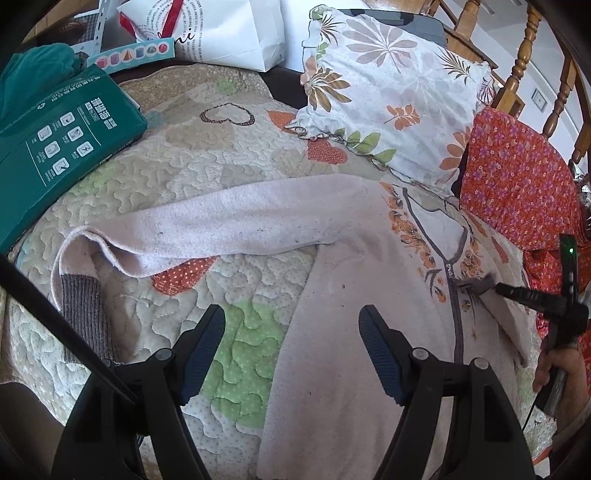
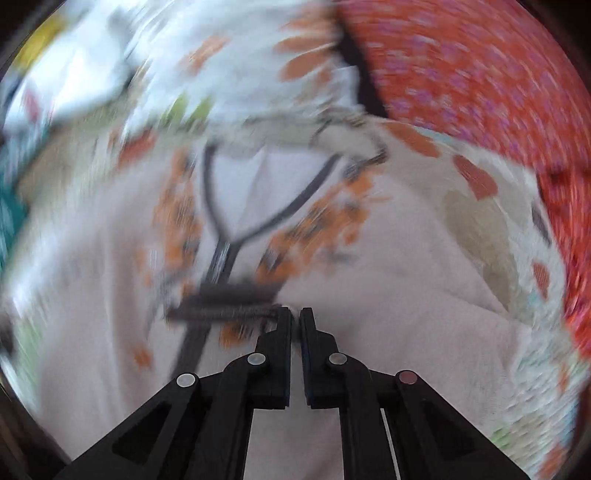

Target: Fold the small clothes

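A pale pink cardigan (image 1: 351,258) with orange flowers and grey trim lies front up on the quilt (image 1: 240,332). Its left sleeve (image 1: 221,221) stretches out sideways, and the grey cuff (image 1: 81,302) hangs down at the far left. The other sleeve is folded over the chest, its grey cuff (image 1: 474,285) lying on the button line. My left gripper (image 1: 291,312) hovers open over the cardigan's side edge, holding nothing. My right gripper (image 1: 498,288) is shut, tips right beside that cuff (image 2: 221,310). In the blurred right wrist view the right gripper (image 2: 295,314) shows no cloth between its fingers.
A green box (image 1: 55,147) sits at the left on the quilt. A floral pillow (image 1: 388,99) and a red flowered cloth (image 1: 517,177) lie behind and right of the cardigan. A white bag (image 1: 229,33) and a wooden rail (image 1: 524,55) stand at the back. A person's hand (image 1: 557,365) holds the right gripper.
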Demonstrator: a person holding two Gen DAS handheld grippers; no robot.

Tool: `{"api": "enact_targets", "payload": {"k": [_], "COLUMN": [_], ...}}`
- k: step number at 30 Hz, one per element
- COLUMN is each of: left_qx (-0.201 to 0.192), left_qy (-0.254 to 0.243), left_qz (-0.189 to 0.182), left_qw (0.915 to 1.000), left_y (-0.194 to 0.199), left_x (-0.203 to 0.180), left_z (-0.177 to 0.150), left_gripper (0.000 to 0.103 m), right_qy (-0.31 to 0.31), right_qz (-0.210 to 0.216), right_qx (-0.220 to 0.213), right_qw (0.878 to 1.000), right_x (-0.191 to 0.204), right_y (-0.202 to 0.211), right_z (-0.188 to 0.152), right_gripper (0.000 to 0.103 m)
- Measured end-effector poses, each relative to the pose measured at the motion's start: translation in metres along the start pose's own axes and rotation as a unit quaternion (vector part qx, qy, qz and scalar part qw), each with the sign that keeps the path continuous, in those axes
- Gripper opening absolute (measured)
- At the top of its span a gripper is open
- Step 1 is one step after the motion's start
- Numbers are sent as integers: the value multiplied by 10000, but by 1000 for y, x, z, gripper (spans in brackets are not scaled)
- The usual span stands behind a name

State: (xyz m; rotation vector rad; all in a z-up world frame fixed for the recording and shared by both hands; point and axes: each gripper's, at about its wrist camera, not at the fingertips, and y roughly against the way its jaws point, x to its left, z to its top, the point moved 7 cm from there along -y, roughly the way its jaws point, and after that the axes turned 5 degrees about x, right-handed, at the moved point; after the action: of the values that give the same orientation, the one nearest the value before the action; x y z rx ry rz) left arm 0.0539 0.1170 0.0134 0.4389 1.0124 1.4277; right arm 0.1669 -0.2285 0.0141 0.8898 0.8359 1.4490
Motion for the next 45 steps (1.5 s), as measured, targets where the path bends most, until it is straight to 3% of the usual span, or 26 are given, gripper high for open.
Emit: {"api": "enact_targets", "payload": {"k": [3,6,9,14,16,19,20,21,26,28,31,33,38,45], "left_qx": [38,73,117,190,221,237,236,230,66,-29,-239,-385,-761,-932], "left_qy": [-10,-84,-127,-214,-239,-274,-288,-295,-157,4,296,508,1151,1661], "left_qz": [-13,-41,-51,-30,-12,47,66,75,96,81,155,249,482,539], "left_qw": [10000,9999,9998,9996,9995,9993,9993,9993,9998,10000,9992,9977,9893,9802], "left_y": [-3,-6,-10,-16,-19,-21,-21,-21,-13,-5,12,25,54,72], "left_x": [-3,-8,-12,-17,-18,-18,-18,-18,-10,-2,17,34,84,128], "left_z": [1,0,0,-2,-3,-3,-3,-3,3,8,14,17,23,23], "left_gripper": [74,74,74,74,74,74,74,74,74,74,74,74,74,74], "right_qy": [-711,-524,-235,75,43,-110,-244,-444,-906,-948,-985,-781,-111,574], "right_qz": [-18,-189,-159,-319,-324,-195,15,274,661,578,586,641,817,953], "right_qx": [48,100,198,2,1,191,302,389,-318,-634,-825,-845,-624,-111], "right_qw": [9975,9984,9994,9995,9995,9996,9992,9979,9932,9918,9900,9913,9946,9937], "right_x": [-38,-45,-40,-33,-34,-40,-41,-42,-43,-39,-20,14,117,240], "right_y": [-1,-1,-2,-2,-8,-30,-39,-43,14,51,85,97,79,-2], "right_z": [11,7,-1,6,11,21,22,24,41,51,60,65,61,24], "right_gripper": [8,9,29,63,65,64,39,6,6,6,6,6,6,6]}}
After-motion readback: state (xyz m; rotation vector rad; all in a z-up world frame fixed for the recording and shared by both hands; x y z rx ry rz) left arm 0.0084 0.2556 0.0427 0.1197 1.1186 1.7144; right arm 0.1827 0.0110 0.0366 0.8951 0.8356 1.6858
